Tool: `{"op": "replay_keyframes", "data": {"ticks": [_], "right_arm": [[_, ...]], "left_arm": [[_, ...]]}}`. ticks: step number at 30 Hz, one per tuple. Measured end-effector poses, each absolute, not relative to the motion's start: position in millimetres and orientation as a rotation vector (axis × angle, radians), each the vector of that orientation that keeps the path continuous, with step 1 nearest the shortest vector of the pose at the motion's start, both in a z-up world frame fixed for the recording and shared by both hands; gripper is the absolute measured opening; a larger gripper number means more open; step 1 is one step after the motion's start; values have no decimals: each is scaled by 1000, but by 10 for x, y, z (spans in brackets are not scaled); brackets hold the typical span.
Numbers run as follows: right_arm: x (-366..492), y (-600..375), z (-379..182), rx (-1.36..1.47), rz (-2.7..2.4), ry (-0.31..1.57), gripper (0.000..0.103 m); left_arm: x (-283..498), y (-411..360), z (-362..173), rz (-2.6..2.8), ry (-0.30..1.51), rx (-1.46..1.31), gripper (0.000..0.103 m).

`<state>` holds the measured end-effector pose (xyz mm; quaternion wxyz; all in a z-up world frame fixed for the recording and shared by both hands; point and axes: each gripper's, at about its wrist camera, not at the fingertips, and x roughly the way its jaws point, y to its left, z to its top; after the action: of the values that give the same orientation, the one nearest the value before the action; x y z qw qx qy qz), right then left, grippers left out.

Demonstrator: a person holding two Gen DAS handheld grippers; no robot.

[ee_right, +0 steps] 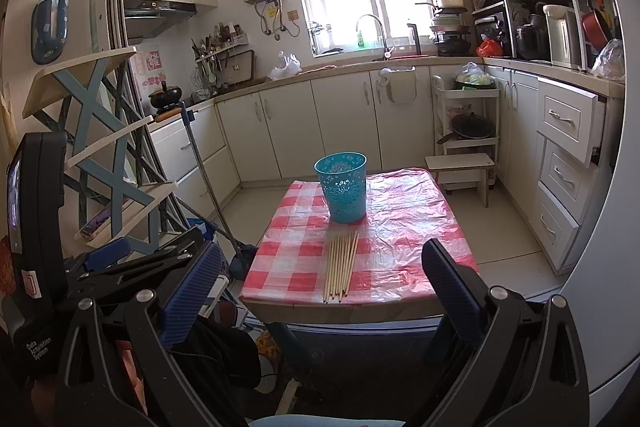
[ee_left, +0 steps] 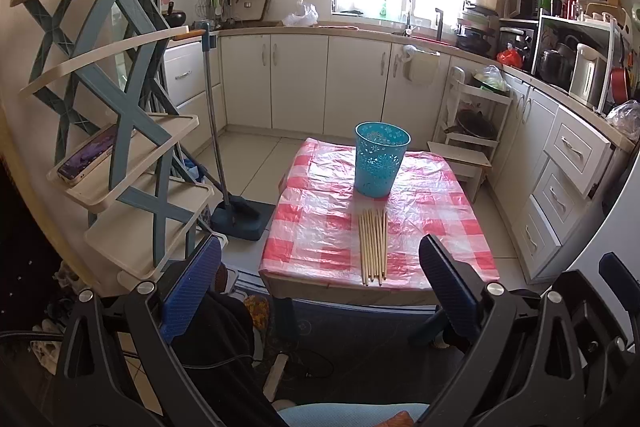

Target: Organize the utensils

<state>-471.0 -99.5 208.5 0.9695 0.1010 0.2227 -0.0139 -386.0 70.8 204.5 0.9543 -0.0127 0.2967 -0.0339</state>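
Several wooden chopsticks point(ee_left: 373, 245) point(ee_right: 341, 267) lie side by side near the front edge of a small table point(ee_left: 320, 227) point(ee_right: 408, 247) with a red-and-white checked plastic cover. Behind them stands an upright teal perforated cup point(ee_left: 380, 159) point(ee_right: 342, 187). My left gripper point(ee_left: 320, 267) hangs open in front of the table, short of its edge, with nothing between its blue pads. My right gripper point(ee_right: 322, 267) is also open and empty, at about the same distance. The left gripper's body shows at the left of the right wrist view.
A blue-and-cream folding rack point(ee_left: 120, 115) point(ee_right: 100, 155) stands at the left with a phone on a shelf. A broom and dustpan point(ee_left: 236, 203) lean beside the table. White kitchen cabinets point(ee_left: 300, 79) line the walls; a small stool point(ee_right: 460, 167) sits behind the table.
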Motion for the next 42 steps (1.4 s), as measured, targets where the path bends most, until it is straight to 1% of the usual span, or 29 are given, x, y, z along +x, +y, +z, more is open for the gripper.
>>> {"op": "replay_keyframes", "data": {"ticks": [6,15,22,27,28,29,30,32,34,36,37,41,42], "right_arm": [[-4560,-981,2056,177,-41,495,96],[-4088,-1199,1785,216,-54,559,96],[-3510,-1414,1419,208,-97,632,96],[-2949,-1529,966,165,-93,704,95],[-2801,-1560,843,164,-82,726,88],[-2634,-1585,704,168,-65,745,78],[-2481,-1607,585,165,-60,774,73],[-2165,-1648,343,186,-41,822,56],[-1871,-1692,120,202,-25,866,47],[-1586,-1694,-90,204,-18,896,41],[-1466,-1699,-176,203,-20,913,35],[-1054,-1699,-464,193,-23,957,29],[-1002,-1703,-508,197,-18,965,29]], "left_arm": [[-3708,680,1953,-77,630,-22,95],[-3146,595,1663,-76,694,1,95],[-2567,519,1330,-65,750,5,95],[-2160,482,1012,-67,809,-17,95],[-2062,478,929,-64,824,-22,95],[-1977,479,863,-61,839,-28,95],[-1917,480,801,-60,851,-35,95],[-1782,491,683,-55,873,-49,95],[-1644,478,549,-42,891,-49,95],[-1506,453,415,-35,914,-44,95],[-1440,431,345,-34,929,-41,95],[-1165,342,40,-31,995,-37,95],[-1117,337,-26,-31,1007,-40,95]]}}
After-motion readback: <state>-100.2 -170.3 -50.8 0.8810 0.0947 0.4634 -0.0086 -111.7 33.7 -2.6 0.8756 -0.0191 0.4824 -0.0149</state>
